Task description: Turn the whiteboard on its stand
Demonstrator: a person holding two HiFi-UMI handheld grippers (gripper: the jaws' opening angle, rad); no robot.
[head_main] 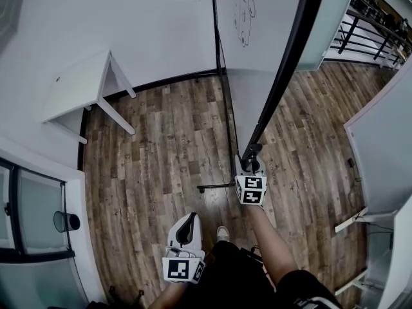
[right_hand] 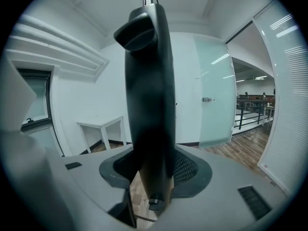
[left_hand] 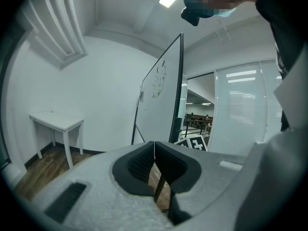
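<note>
While you stand just behind it, the whiteboard [head_main: 257, 18] rises in front of you. You see it almost from its edge, so it looks like a thin white slab with some drawing near the top. Its dark frame [head_main: 283, 76] runs down toward you. The thin black stand [head_main: 215, 187] has a foot bar on the wood floor [head_main: 161, 153], just beside the board's low corner.

Your right gripper [head_main: 252, 165] is at that low corner. In the right gripper view the dark frame [right_hand: 147, 95] stands right between the two fingers and fills the gap, so the right gripper [right_hand: 151, 177] is clamped on the whiteboard's edge.

Your left gripper [head_main: 188, 219] is lower and closer to your body, well apart from the board. In the left gripper view its fingers [left_hand: 144, 160] are pressed together with nothing in them, and the whiteboard [left_hand: 161, 100] shows farther off.

A small white table [head_main: 80, 85] stands by the wall on your left. A glass door [right_hand: 211, 95] is past the board. A black railing [head_main: 370, 31] is far off on your right.
</note>
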